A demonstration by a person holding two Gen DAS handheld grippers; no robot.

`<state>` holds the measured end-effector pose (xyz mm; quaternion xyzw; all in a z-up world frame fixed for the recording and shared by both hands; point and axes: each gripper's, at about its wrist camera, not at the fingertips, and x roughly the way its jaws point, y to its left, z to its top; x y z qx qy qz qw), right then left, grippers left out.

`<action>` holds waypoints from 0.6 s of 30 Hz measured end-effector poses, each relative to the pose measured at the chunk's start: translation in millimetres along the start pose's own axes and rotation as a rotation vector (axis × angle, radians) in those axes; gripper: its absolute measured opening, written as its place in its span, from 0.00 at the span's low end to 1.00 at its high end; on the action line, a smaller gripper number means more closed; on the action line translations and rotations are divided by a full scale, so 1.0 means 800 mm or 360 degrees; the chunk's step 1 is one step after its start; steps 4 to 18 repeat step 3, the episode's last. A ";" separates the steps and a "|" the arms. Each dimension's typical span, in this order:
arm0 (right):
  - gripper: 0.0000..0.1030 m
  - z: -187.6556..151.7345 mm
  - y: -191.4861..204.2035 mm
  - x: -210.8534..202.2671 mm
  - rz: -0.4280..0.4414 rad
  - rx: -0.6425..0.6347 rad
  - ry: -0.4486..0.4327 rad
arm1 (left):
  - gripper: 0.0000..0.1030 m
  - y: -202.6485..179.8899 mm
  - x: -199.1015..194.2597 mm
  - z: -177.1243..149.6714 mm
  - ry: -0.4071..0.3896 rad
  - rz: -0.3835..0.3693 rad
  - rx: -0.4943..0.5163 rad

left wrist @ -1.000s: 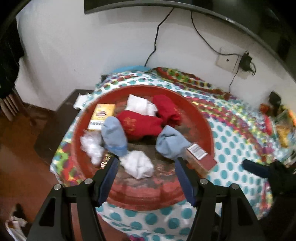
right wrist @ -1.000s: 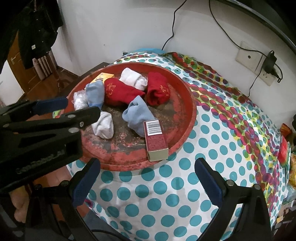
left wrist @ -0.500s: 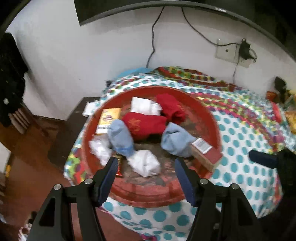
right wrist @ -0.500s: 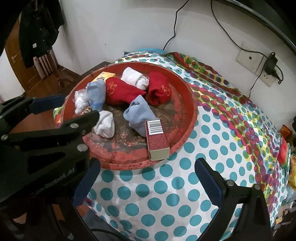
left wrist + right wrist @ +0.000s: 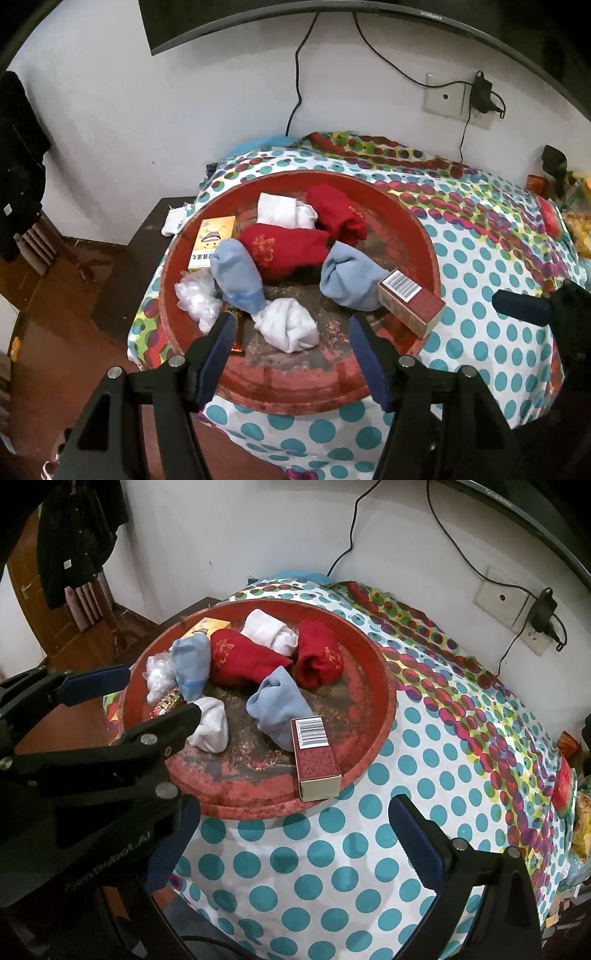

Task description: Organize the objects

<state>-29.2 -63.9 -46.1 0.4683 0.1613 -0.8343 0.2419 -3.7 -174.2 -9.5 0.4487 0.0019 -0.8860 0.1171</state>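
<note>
From your left wrist camera you see the yellow cardboard box flat at the far left of the round red tray; from the right wrist camera only a corner of it shows behind the rolled socks. The right view alone shows the gold-and-red wrapper clearly; in the left view it is mostly hidden by a finger. Your left gripper points steeply down over the tray's near edge, jaws spread wide and holding nothing, with the white balled sock lying between its tips, untouched. Your right gripper hangs over the polka-dot tablecloth, just short of the dark red carton propped on the rim, its jaws likewise apart and empty. Its left finger is partly covered by the other gripper's body.
</note>
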 end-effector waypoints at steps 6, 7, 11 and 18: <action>0.98 0.000 0.000 0.001 -0.0004 -0.0002 0.0002 | 0.63 0.000 0.002 0.000 0.0010 0.0009 -0.0002; 0.98 0.000 0.000 0.001 -0.0004 -0.0002 0.0002 | 0.63 0.000 0.002 0.000 0.0010 0.0009 -0.0002; 0.98 0.000 0.000 0.001 -0.0004 -0.0002 0.0002 | 0.63 0.000 0.002 0.000 0.0010 0.0009 -0.0002; 0.98 0.000 0.000 0.001 -0.0004 -0.0002 0.0002 | 0.63 0.000 0.002 0.000 0.0010 0.0009 -0.0002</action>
